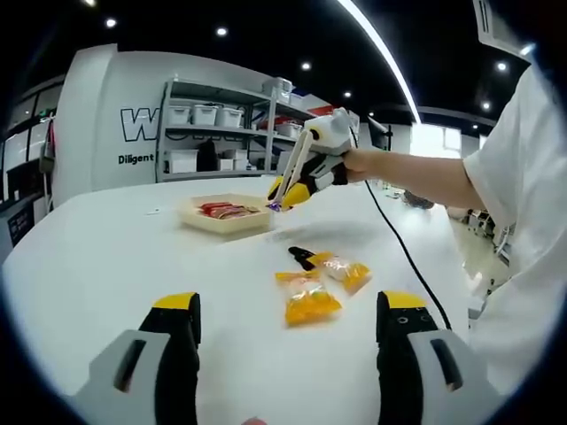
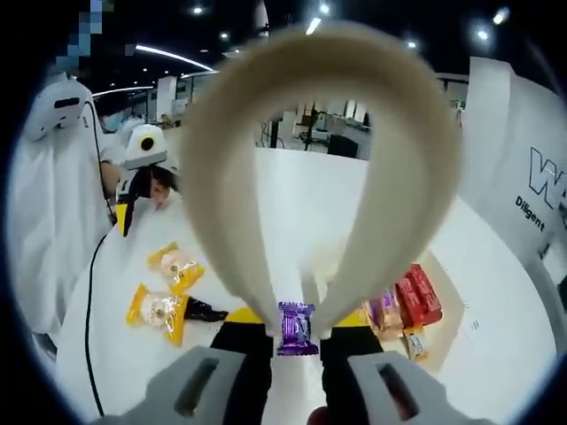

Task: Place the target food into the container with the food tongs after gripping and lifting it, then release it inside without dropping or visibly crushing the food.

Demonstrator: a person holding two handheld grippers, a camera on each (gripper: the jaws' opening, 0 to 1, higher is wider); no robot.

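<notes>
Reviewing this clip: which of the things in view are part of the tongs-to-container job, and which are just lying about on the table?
In the job:
- food tongs, held by the right gripper
- purple wrapped candy, pinched in the tongs' tips
- container, already holding red packets

Lying about:
- yellow snack packets
- black clip beside them
- left gripper, open and idle

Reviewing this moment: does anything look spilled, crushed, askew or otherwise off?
Nothing stands out. The tongs pinch a purple candy by its sides, and its wrapper looks intact. The tray sits flat on the white table with packets inside; two yellow snack packets lie loose on the table beside it, unspilled.
</notes>
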